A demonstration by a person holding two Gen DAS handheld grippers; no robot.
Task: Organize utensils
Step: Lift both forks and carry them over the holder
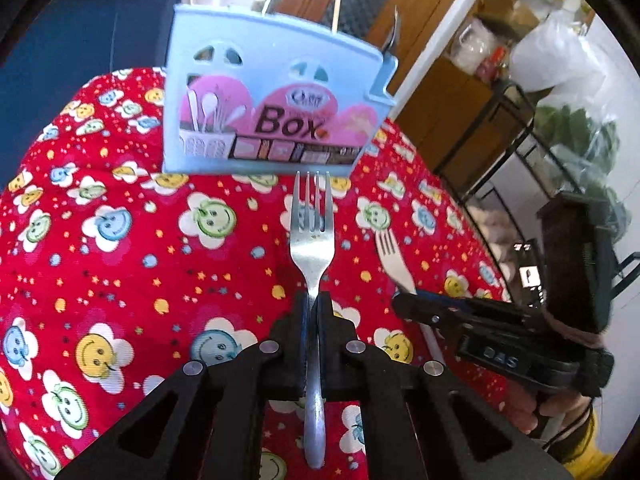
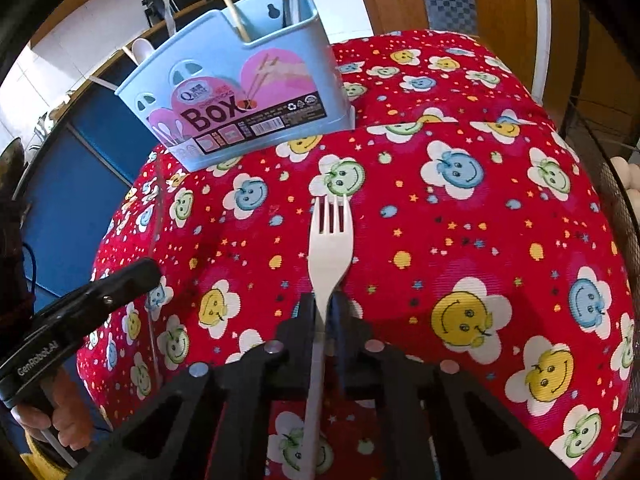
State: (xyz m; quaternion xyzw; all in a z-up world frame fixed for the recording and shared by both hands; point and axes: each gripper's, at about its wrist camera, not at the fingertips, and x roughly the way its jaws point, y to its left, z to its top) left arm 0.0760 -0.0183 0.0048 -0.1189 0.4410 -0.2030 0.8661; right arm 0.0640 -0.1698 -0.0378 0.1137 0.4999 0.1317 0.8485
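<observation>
Fingers (image 1: 314,312) clamp metal fork (image 1: 312,236); right view shows plastic fork (image 2: 330,248).

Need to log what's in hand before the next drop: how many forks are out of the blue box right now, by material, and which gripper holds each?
Metal fork: 1, clamped in the left gripper
White plastic fork: 1, clamped in the right gripper
Total: 2 forks, both outside the blue box; no other loose utensil shows on the red cloth.
</observation>
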